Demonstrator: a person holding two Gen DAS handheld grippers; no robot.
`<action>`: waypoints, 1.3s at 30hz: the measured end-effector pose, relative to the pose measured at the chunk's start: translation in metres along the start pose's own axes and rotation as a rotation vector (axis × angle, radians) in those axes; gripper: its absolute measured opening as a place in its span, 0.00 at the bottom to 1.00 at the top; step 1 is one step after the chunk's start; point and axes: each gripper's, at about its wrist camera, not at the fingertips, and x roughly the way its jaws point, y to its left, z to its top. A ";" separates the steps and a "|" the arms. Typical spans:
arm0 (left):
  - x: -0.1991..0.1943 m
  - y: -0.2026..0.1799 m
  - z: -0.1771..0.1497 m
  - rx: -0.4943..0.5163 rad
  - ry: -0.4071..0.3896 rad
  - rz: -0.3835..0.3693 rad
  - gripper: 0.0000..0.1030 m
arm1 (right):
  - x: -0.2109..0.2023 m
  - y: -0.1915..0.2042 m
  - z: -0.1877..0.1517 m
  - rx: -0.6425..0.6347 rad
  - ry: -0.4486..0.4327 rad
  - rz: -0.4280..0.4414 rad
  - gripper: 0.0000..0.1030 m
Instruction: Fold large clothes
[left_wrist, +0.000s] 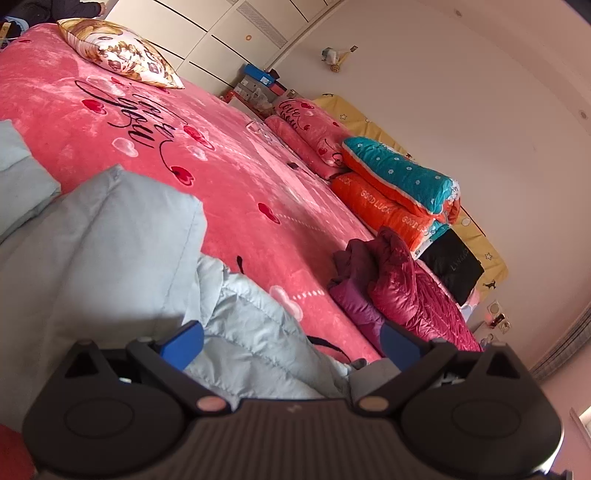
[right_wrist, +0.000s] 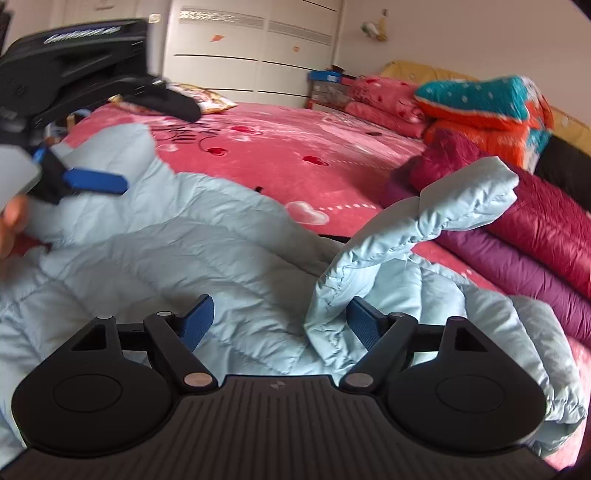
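**Pale blue jacket still loose, fold barely begun**

The pale blue puffer jacket (right_wrist: 177, 258) lay crumpled on the near part of the pink bedspread (right_wrist: 303, 155); one sleeve (right_wrist: 443, 206) reared up on the right, unfolded; I judged nearly all the folding was left. My right gripper (right_wrist: 280, 321) stood wide open just over the jacket, holding nothing; my left gripper (left_wrist: 291, 343) was likewise spread wide, empty, above the jacket's other side. Beyond, a maroon jacket (right_wrist: 524, 236) lay heaped beside stacked quilts (right_wrist: 480, 107); a patterned pillow (left_wrist: 118, 51) sat well apart.
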 end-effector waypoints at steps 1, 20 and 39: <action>-0.001 0.001 0.000 -0.004 -0.005 0.001 0.98 | -0.001 0.005 0.000 -0.027 -0.004 0.009 0.97; 0.019 0.001 -0.007 0.063 0.127 0.064 0.99 | -0.058 -0.040 -0.006 0.085 -0.074 -0.058 0.99; 0.058 -0.015 -0.035 0.201 0.232 0.160 0.75 | -0.098 -0.205 -0.083 0.651 -0.166 -0.559 1.00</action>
